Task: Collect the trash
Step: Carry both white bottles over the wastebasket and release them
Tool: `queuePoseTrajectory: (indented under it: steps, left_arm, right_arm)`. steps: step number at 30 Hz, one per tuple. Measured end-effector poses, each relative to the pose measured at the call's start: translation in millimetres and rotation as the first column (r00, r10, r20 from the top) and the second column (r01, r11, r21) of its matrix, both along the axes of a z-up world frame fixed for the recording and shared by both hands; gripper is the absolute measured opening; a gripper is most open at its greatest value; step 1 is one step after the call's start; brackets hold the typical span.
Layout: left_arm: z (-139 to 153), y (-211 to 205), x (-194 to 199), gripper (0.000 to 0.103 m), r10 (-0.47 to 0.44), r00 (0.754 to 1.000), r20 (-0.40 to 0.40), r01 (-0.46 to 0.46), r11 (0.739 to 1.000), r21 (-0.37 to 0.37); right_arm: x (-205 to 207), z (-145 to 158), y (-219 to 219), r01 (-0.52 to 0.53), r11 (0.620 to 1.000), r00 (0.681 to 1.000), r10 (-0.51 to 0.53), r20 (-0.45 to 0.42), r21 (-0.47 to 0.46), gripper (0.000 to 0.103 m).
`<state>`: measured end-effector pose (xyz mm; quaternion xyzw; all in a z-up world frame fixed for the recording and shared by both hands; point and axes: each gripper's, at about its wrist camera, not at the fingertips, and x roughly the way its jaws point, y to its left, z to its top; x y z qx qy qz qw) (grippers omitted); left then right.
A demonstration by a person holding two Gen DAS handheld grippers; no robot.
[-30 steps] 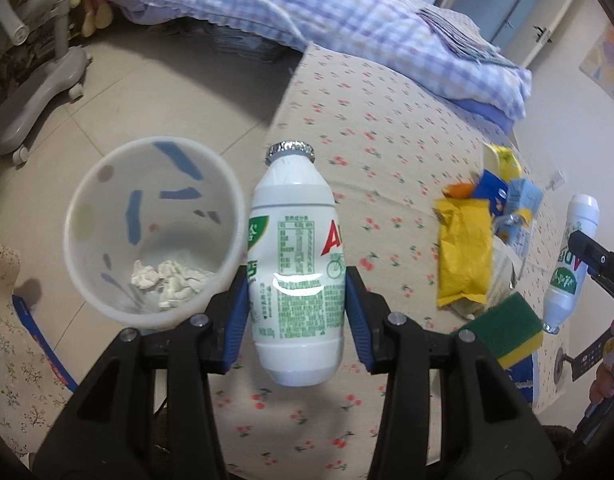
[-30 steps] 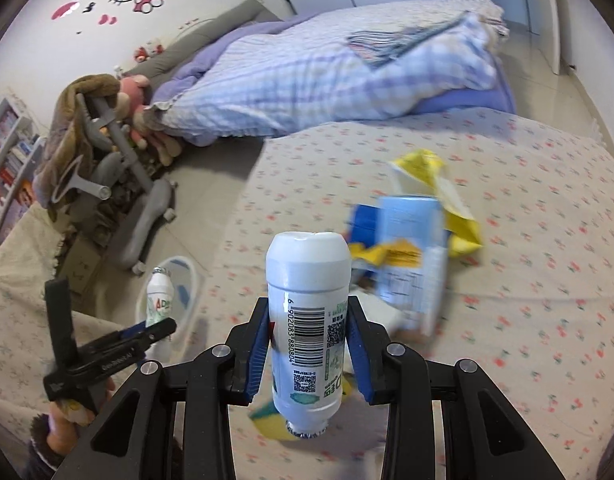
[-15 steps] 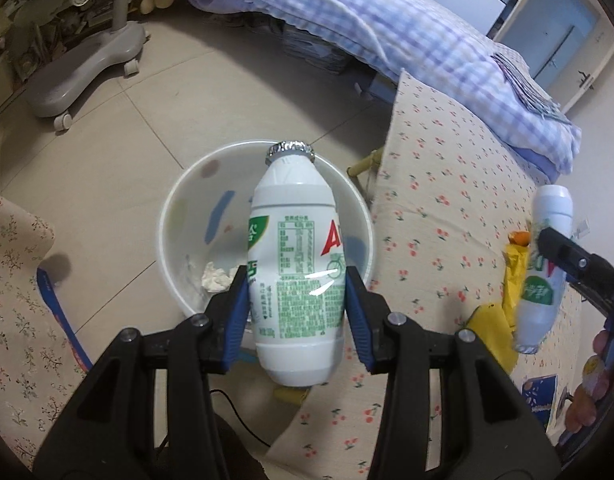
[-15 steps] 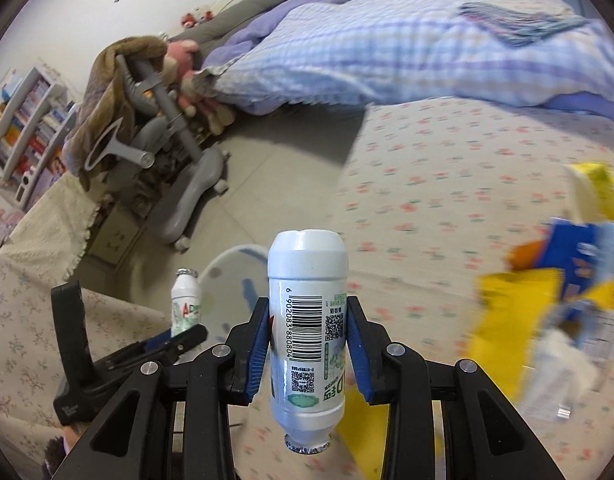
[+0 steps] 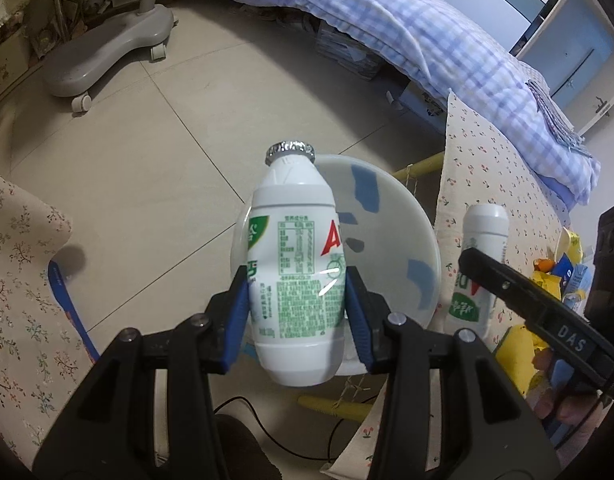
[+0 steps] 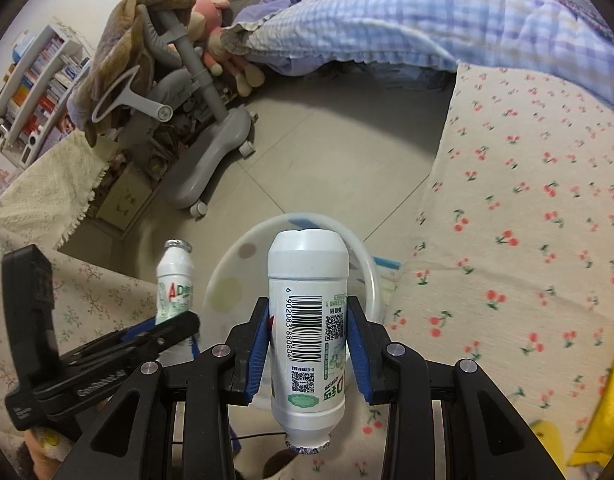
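Below, the left gripper (image 5: 297,312) pinches a white drink bottle (image 5: 297,276) by its body, foil cap away from the camera, in front of the translucent bin (image 5: 403,240) on the tiled floor (image 5: 147,140). Beside it, the right gripper (image 6: 309,350) clamps a second bottle (image 6: 309,320), foil cap toward the camera, before the same bin, next to the cherry-print tablecloth (image 6: 527,240)

The bin (image 5: 391,216) stands on the floor (image 5: 155,128), just beside the edge of the table (image 6: 527,200); a bottle (image 5: 297,268) hangs over its near rim, another bottle (image 6: 307,320) to its right by the table's edge; wrappers (image 5: 519,348) lie on the table; behind the bin, a chair base (image 5: 107,52) to the left, a bed (image 5: 407,28) to the right.
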<state>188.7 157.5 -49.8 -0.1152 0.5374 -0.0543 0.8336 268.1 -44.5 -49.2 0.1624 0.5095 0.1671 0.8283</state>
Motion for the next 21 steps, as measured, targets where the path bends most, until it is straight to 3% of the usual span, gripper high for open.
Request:
queuePoseTrajectory:
  steps: [3,7,19,21]
  left_arm:
    - [-2,-4,6,0.047,-0.017,1.0,-0.01,0.017,1.0,-0.01]
    - [-7,-6,12,0.047,-0.037,0.999,-0.026,0.037,0.999,-0.006]
    - [-18,-26,22,0.048,-0.057,0.996,-0.074,0.061,0.997,0.053]
    - [-19,-30,21,0.063,-0.058,0.995,-0.08,0.065,0.994,0.085]
  right_arm:
    - [4,-6,0,0.008,1.0,1.0,-0.008,-0.006,0.006,0.038]
    - [-2,-1,-10,0.027,1.0,1.0,-0.028,0.003,0.012,0.059]
    - [-43,48,-70,0.129,0.987,0.991,-0.124,0.054,-0.097,0.063]
    - [-51,56,-82,0.149,0.984,0.988,-0.143,0.062,-0.097,0.065]
